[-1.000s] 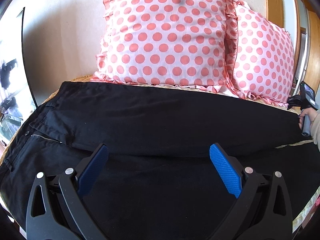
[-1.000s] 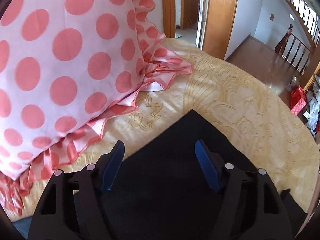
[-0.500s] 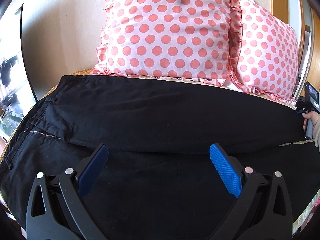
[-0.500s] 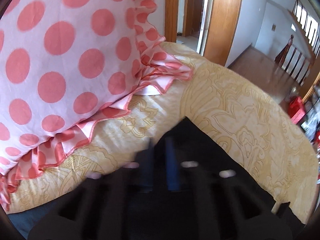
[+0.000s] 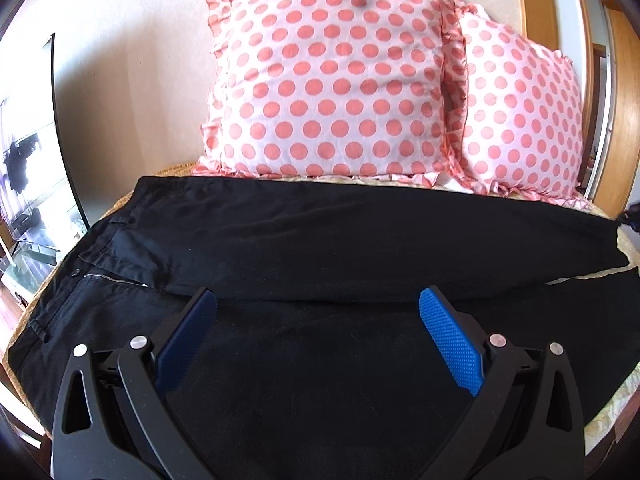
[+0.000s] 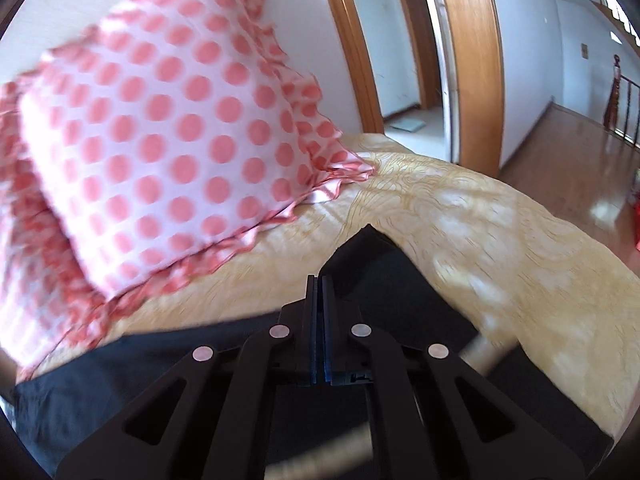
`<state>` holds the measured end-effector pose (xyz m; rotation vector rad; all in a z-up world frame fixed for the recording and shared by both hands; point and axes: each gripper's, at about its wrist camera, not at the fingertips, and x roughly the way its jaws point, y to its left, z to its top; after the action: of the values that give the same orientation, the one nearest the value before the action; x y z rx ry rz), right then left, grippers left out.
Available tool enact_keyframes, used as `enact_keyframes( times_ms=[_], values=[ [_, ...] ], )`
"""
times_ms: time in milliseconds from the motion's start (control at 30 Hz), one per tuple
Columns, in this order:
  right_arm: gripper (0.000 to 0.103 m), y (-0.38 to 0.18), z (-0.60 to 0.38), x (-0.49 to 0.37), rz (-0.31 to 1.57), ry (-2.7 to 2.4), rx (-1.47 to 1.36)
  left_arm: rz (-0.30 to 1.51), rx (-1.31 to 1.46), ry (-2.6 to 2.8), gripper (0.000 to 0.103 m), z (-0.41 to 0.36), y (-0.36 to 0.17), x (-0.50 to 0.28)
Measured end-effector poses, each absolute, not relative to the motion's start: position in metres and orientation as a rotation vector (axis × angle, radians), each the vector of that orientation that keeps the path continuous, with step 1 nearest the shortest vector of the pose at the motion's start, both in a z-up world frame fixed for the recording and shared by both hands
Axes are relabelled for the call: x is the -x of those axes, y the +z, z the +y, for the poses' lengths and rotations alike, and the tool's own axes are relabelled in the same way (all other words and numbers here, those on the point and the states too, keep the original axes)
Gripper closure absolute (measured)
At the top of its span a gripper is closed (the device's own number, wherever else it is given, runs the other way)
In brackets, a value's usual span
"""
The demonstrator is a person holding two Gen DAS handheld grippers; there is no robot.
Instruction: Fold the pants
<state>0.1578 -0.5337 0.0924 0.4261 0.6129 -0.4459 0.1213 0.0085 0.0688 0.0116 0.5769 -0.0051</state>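
Observation:
Black pants [image 5: 320, 240] lie spread across the bed, waistband and zipper [image 5: 100, 276] at the left, legs running right. My left gripper [image 5: 318, 312] is open with blue pads, hovering over the near leg and holding nothing. In the right wrist view my right gripper [image 6: 320, 284] is shut, its blue pads pressed together on the hem end of a pant leg [image 6: 376, 264], whose corner rises off the yellow bedspread [image 6: 480, 232].
Two pink polka-dot pillows [image 5: 332, 92] lean against the wall behind the pants; one shows in the right wrist view [image 6: 160, 160]. A wooden door frame [image 6: 472, 60] and an open hallway lie beyond the bed. The bed edge is at the left [image 5: 24, 312].
My right gripper closed on the pant leg end and pulled back, lifting it. My left gripper stayed open and rose slightly, so more pillow shows.

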Motion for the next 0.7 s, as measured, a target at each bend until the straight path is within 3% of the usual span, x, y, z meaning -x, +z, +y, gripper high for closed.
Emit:
enact_keyframes(
  times_ms=[200, 433, 500, 633, 700],
  values=[
    [0.101, 0.074, -0.510, -0.080, 0.645, -0.388, -0.485, 0.555, 0.005, -0.009, 0.002, 0.010, 0.076, -0.106],
    [0.100, 0.042, -0.520, -0.059, 0.716, -0.349, -0.637, 0.561, 0.000, -0.019, 0.002, 0.006, 0.077, -0.098],
    [0.098, 0.040, -0.525, -0.058, 0.714, -0.344, -0.686, 0.555, -0.007, -0.018, 0.002, 0.005, 0.078, -0.095],
    [0.079, 0.037, -0.533, -0.058, 0.701, -0.328, -0.778, 0.546, -0.023, -0.003, 0.002, 0.006, 0.079, -0.091],
    [0.076, 0.036, -0.537, -0.056, 0.693, -0.329, -0.821, 0.546, -0.020, 0.001, 0.002, 0.007, 0.080, -0.090]
  ],
)
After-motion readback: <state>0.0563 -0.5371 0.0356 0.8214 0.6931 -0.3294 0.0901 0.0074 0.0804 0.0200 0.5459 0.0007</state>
